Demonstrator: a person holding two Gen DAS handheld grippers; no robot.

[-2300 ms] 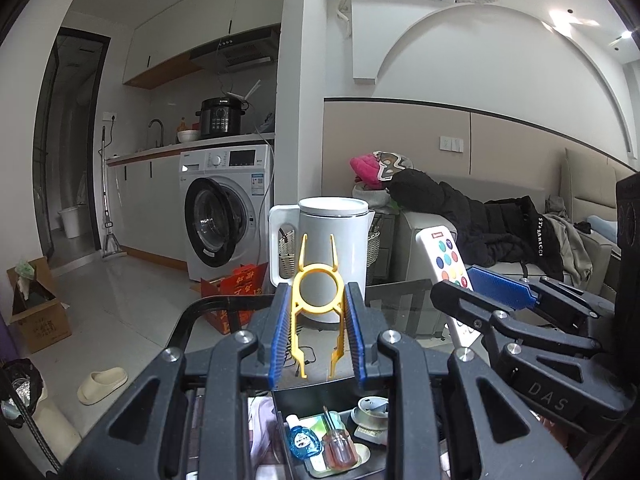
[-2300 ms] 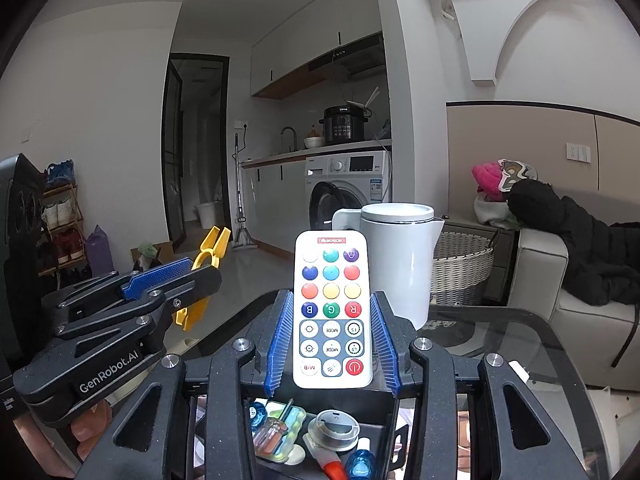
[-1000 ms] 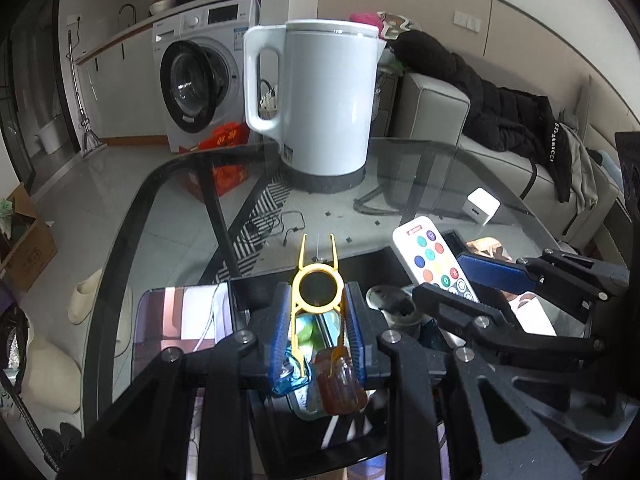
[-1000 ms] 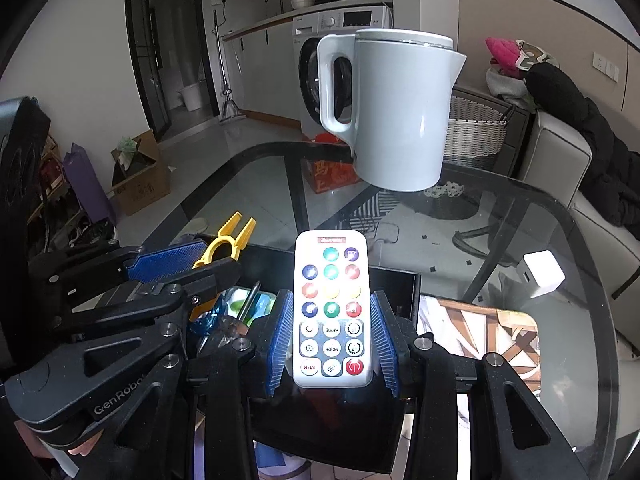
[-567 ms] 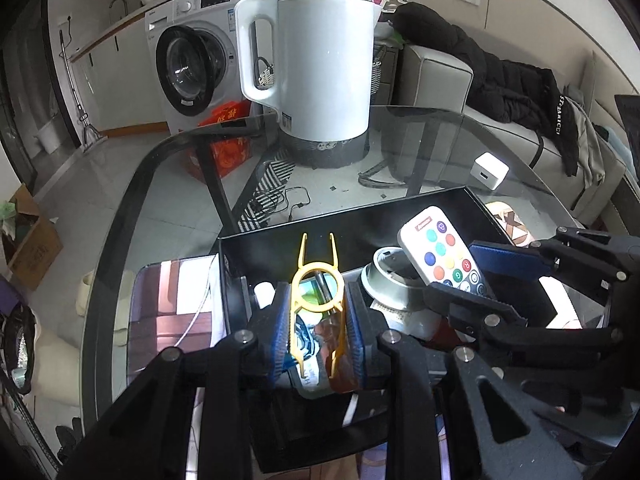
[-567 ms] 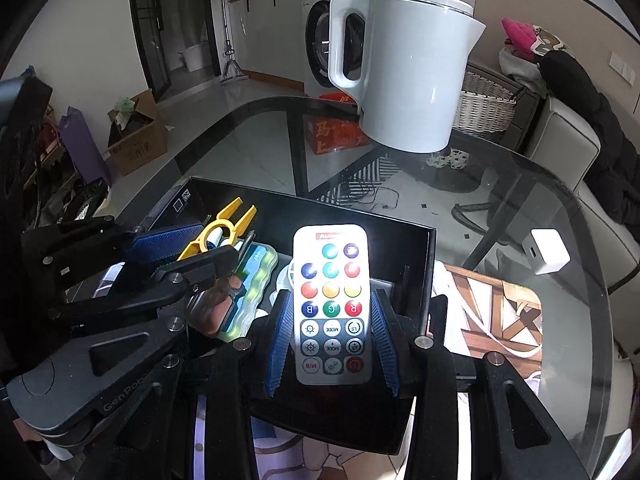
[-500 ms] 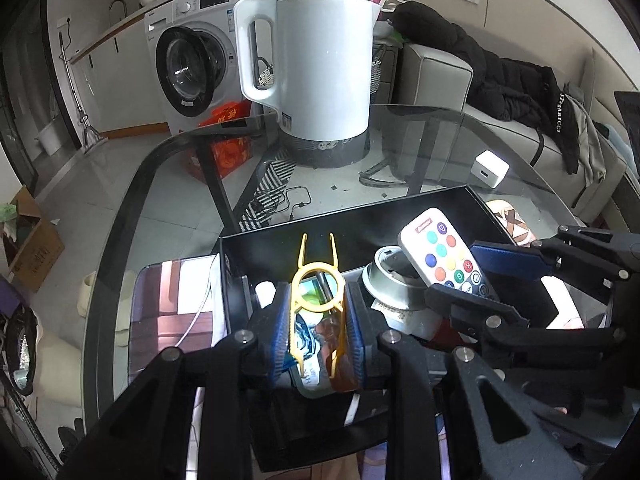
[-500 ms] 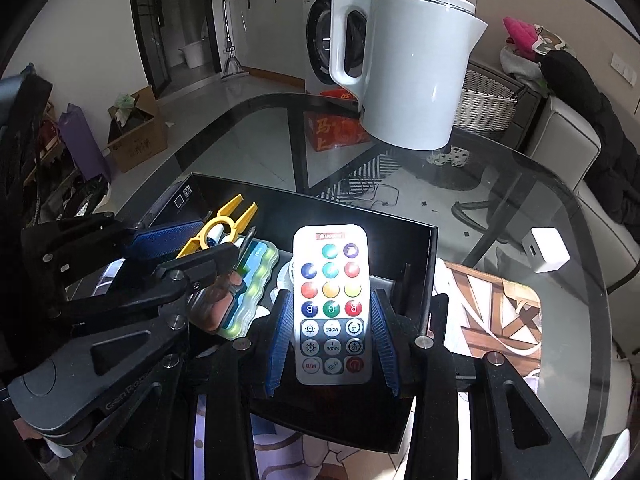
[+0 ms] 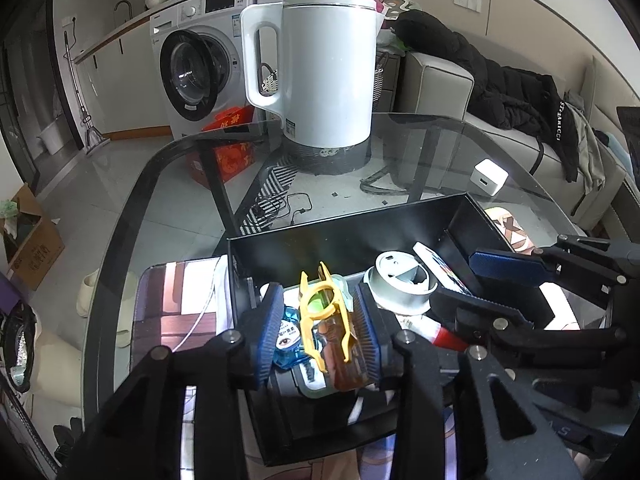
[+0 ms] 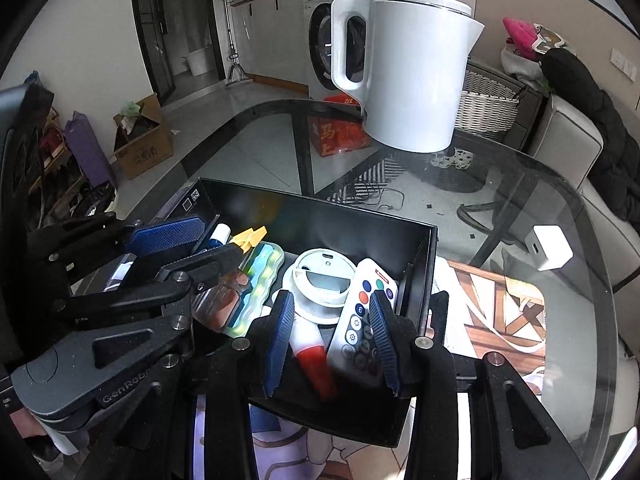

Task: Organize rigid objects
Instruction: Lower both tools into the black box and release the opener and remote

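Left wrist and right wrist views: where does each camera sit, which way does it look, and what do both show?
Left wrist: on the left gripper, looking down into the black box; its jaws have just been opening, yellow clip between them.
Right wrist: on the right gripper, looking down at the remote in the box.
Shared: box, white kettle, glass table, both grippers.
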